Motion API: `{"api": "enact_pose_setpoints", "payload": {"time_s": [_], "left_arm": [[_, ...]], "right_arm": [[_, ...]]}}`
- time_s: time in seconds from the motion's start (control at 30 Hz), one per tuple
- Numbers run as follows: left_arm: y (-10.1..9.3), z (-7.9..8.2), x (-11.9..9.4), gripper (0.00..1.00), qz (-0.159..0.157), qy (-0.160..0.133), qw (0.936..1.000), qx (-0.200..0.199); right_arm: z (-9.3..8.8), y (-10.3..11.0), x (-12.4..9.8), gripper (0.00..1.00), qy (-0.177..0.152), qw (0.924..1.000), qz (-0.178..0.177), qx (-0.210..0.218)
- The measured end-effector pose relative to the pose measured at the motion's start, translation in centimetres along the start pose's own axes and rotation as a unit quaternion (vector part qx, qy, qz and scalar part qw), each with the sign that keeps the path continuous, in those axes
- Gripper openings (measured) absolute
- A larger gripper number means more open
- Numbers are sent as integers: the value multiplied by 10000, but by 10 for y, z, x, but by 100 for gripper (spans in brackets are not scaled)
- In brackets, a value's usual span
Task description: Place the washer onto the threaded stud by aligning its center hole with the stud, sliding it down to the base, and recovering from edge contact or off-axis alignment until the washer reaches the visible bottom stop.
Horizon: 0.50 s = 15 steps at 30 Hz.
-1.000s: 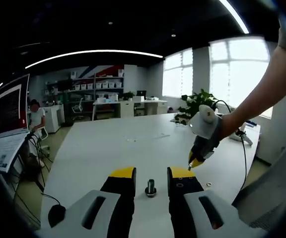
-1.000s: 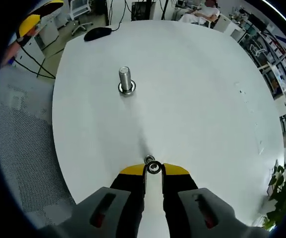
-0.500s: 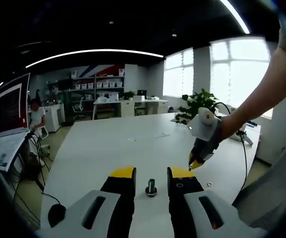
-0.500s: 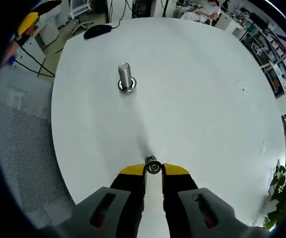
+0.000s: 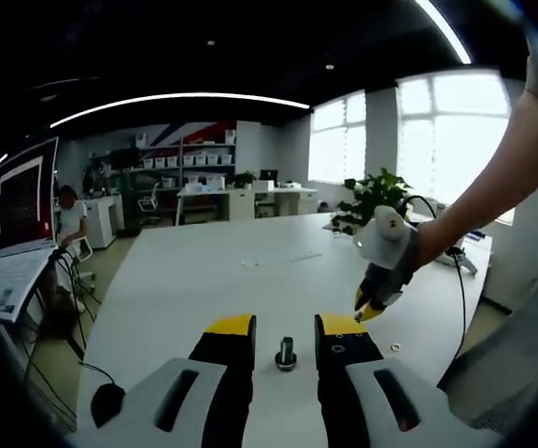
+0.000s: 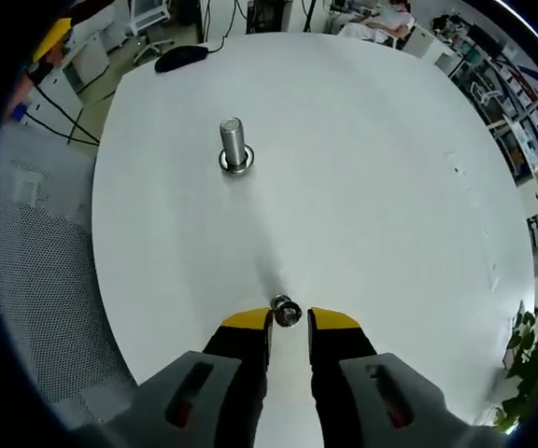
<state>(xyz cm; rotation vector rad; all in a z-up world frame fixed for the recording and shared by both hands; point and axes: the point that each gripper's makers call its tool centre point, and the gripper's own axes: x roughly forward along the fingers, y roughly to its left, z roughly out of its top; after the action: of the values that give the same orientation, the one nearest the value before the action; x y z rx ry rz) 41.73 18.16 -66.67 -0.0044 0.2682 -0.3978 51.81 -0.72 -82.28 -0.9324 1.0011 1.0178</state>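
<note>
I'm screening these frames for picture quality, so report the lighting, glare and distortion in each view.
Left gripper view: bright windows blow out behind the right gripper, the ceiling is dark, and fisheye bends the light strip. Right gripper view: the white table is evenly lit with only soft shadows, the threaded stud and washer look sharp, and the table edge curves.

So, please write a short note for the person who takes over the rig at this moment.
Left gripper: open, jaws on either side of the upright grey threaded stud, not gripping it.
Right gripper: open, tips at the small silver metal washer lying on the white table.
Done: approach only.
Left: grip the washer, carry it over the stud, slide it down to the base.
</note>
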Motion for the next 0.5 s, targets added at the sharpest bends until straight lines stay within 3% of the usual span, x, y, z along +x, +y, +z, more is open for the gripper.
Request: {"api": "enact_pose_setpoints", "payload": {"time_s": [0.5], "left_arm": [[-1,-1,1,23,-7,27,10000,9]], "right_arm": [[-13,2,-5,19,-86,9996,-6,265]]}}
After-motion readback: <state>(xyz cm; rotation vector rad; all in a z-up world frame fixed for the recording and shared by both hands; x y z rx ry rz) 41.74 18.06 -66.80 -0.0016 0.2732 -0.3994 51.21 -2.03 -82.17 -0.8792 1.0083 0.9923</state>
